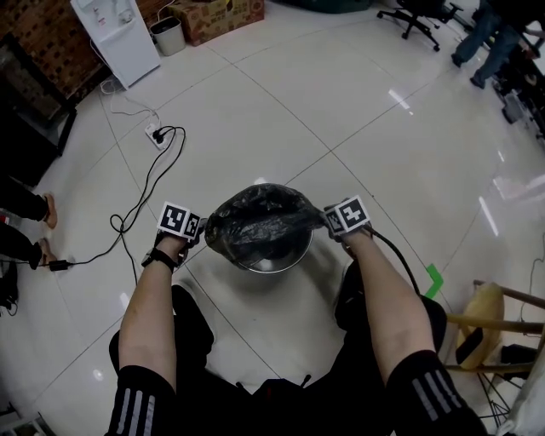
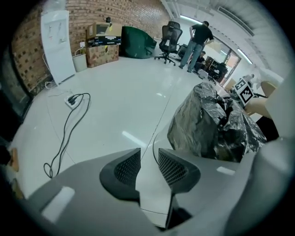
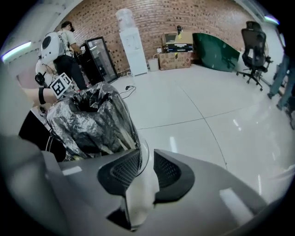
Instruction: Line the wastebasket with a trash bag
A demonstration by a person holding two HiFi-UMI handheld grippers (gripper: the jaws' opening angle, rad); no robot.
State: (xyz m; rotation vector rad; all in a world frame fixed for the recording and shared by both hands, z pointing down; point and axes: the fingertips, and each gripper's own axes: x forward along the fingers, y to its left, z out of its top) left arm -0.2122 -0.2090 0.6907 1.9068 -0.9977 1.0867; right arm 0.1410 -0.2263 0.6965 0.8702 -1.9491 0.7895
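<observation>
A round shiny metal wastebasket [image 1: 295, 254] stands on the white tile floor in front of my knees. A crumpled black trash bag [image 1: 255, 221] is draped over its mouth and sides. My left gripper [image 1: 197, 232] is at the basket's left side and my right gripper [image 1: 324, 223] at its right, both angled down. In the left gripper view the left gripper [image 2: 148, 167] is open, with only floor between its pads, and the bag [image 2: 207, 124] bulges just to the right. In the right gripper view the right gripper [image 3: 146, 167] is open, with the basket's thin rim [image 3: 144, 159] in the gap and the bag [image 3: 90, 122] just left of it.
A power strip with black cables [image 1: 157, 136] lies on the floor to the far left. A water dispenser [image 1: 119, 34], small bin [image 1: 168, 36] and cardboard box [image 1: 221, 17] line the back. A wooden stool [image 1: 485, 319] stands at the right. People stand at the edges.
</observation>
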